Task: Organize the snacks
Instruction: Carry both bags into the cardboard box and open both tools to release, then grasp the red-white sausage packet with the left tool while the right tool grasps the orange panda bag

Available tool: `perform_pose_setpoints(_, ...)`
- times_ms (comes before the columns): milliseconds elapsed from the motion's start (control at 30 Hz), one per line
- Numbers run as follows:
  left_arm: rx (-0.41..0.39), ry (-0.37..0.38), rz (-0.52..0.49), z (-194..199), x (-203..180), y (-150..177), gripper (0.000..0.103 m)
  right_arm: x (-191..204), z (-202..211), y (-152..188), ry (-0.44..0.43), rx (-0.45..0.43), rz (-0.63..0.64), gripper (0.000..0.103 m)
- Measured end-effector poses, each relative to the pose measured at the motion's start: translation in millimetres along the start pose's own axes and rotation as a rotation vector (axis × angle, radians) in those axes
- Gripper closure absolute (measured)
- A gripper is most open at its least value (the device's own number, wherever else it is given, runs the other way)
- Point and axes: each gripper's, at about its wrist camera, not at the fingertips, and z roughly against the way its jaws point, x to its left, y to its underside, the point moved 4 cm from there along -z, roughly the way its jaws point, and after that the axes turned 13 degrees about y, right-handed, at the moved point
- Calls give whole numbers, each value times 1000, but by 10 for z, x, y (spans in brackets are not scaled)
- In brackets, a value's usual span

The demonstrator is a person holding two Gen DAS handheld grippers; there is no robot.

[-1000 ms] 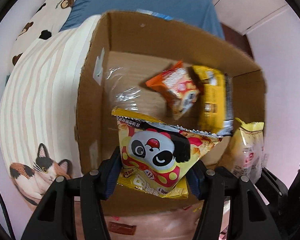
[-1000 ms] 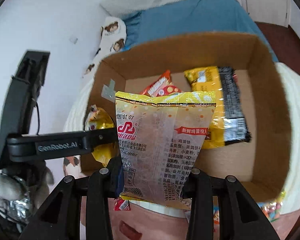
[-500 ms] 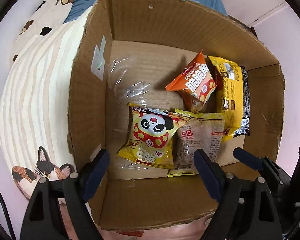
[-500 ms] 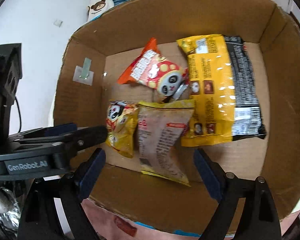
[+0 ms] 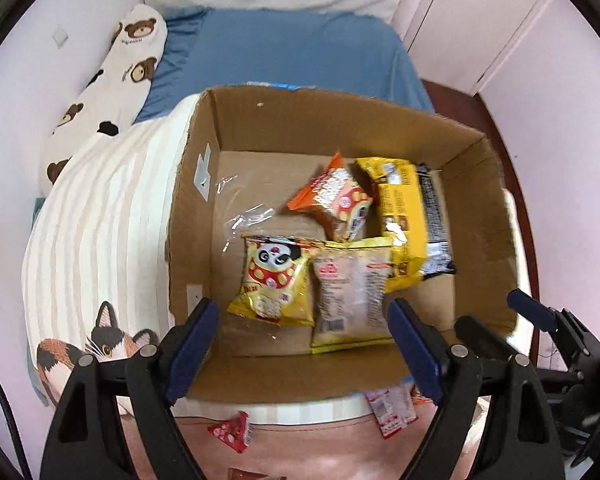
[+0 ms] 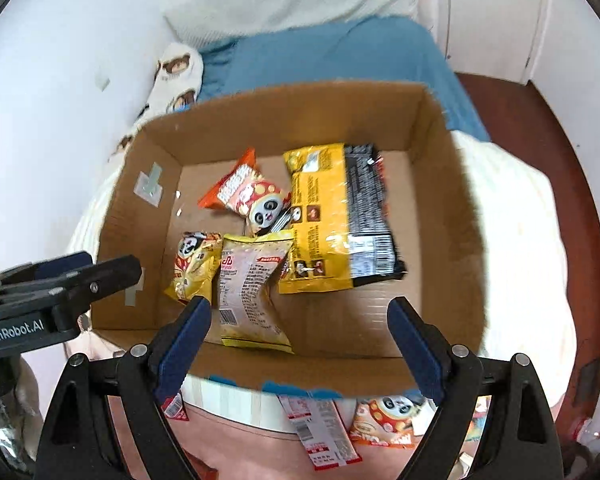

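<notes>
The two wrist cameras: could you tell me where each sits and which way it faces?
Left wrist: on the left gripper, above the cardboard box, angled down into it; its open fingers and the right gripper's tip show.
Right wrist: on the right gripper, same downward look; the left gripper intrudes at left.
Shared: the panda packet.

A bedroom: blue-sheeted bed (image 5: 292, 56), bear-print pillow (image 5: 120, 68).

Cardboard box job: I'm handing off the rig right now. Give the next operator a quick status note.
Left gripper: open, empty, at the box's near edge. Right gripper: open, empty.
Cardboard box holds four packs: yellow panda pack, pale yellow pack, orange pack, large yellow-and-black pack.
Left: loose snacks on the pink surface in front, including a red-and-white packet and an orange panda pack.
</notes>
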Motion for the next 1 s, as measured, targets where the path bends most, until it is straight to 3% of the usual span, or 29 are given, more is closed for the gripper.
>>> perform_pose_setpoints(233, -102, 25, -14, 356, -276, 314, 17, -215, 507, 182, -9, -81, -52, 11)
perform_pose_setpoints(433, -112, 10, -10, 376, -483, 797, 17, -526, 640, 584, -21, -47, -124, 11)
perform_pose_setpoints(500, -70, -9, -2, 175, -507, 964, 17, -639, 516, 726, -15, -13, -141, 14)
perform_pose_setpoints(567, 8, 13, 30, -143, -515, 1140, 17, -769, 352, 868, 2, 28, -162, 38)
perform_pose_setpoints(600, 54, 34, 49, -323, -510, 1223, 17, -846, 240, 955, 4, 62, -175, 40)
perform_pose_setpoints(733, 200, 112, 154, -1007, -482, 1531, 17, -1104, -74, 1201, 8, 133, -230, 40)
perform_pose_setpoints(933, 250, 135, 260, -1608, -522, 1656, 17, -1300, -388, 1409, -13, 174, -270, 40)
perform_pose_setpoints(1000, 253, 113, 265, -1772, -549, 1638, 17, -1323, -446, 1459, -9, 186, -273, 40)
